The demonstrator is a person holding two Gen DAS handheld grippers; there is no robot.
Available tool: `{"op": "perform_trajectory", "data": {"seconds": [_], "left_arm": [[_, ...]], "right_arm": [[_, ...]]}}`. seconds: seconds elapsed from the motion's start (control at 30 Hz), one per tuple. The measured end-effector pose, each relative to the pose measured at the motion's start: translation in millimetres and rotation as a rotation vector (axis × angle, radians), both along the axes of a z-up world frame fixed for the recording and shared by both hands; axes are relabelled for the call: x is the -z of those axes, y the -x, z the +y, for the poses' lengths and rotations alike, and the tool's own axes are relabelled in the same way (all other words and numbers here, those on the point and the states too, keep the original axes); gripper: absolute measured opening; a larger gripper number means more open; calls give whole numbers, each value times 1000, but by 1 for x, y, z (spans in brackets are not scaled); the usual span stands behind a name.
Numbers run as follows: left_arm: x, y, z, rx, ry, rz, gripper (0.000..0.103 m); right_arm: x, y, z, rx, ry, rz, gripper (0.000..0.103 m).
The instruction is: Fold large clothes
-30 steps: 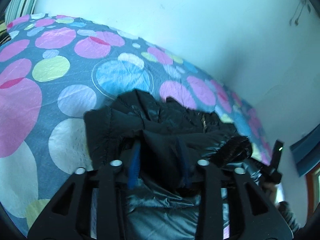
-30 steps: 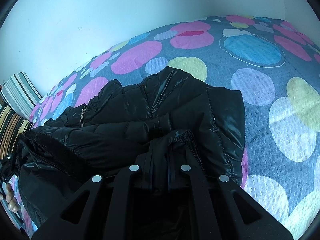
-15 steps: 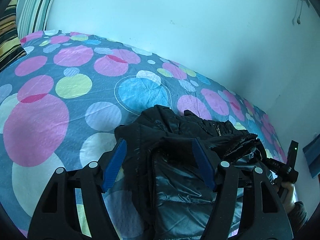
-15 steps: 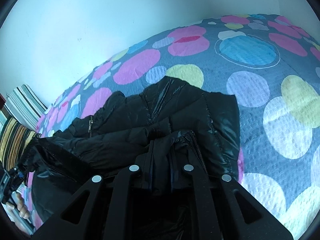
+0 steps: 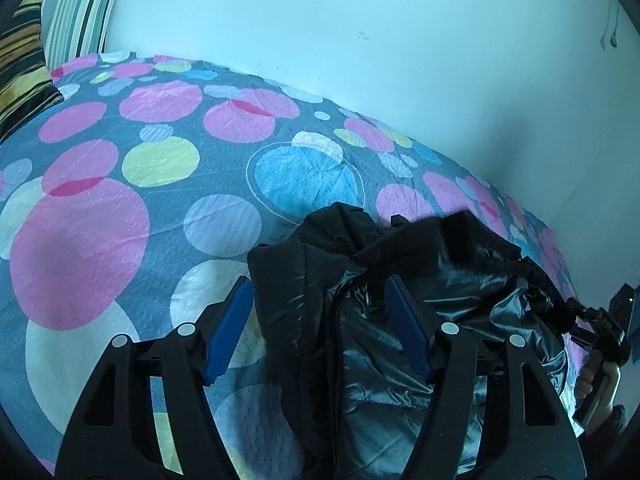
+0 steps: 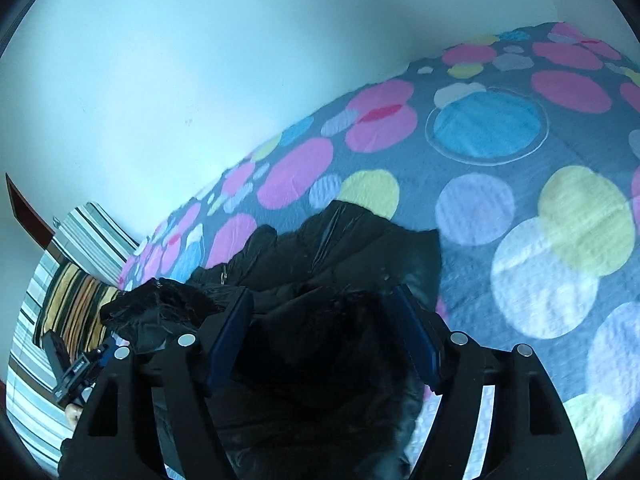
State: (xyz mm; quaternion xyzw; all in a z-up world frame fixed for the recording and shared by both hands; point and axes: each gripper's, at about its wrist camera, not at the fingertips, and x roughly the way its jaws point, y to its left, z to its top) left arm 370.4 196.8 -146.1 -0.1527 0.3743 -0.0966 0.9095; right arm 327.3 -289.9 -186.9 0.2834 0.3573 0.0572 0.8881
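Observation:
A shiny black puffer jacket (image 5: 448, 276) lies bunched on the spotted bedspread (image 5: 120, 208), its folded edge and zip facing me. My left gripper (image 5: 320, 284) is open, blue pads (image 5: 228, 332) spread wide on either side of the jacket's near edge without pinching it. In the right wrist view the same jacket (image 6: 360, 240) fills the lower middle, with a dark furry part close to the lens. My right gripper (image 6: 323, 292) is open too, its pads apart around that fabric. Each gripper shows in the other's view: the right gripper (image 5: 604, 332) in a hand, the left gripper (image 6: 68, 368).
The bedspread (image 6: 520, 168) stretches out flat around the jacket. Striped pillows (image 5: 76, 16) lie at the bed's head, and the same striped pillows (image 6: 76, 264) show in the right wrist view. A pale wall (image 5: 360, 40) runs along the far side.
The left gripper opened first, letting go of the jacket and drawing back. The right gripper was shut on the jacket's edge until half a second ago and now stands open.

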Motion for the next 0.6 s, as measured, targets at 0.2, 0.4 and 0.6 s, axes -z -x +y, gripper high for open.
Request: {"op": "perform_trajectory", "data": {"seconds": [0.2, 0.4, 0.6], "left_arm": [[-2, -5, -15, 75, -26, -5, 68], [-8, -16, -30, 159, -41, -8, 70], [-6, -30, -39, 192, -51, 15, 70]], "right_arm": [[-6, 0, 7, -90, 105, -27, 71], [-16, 11, 1, -166, 127, -106, 72], [-13, 2, 11, -268, 162, -117, 72]]}}
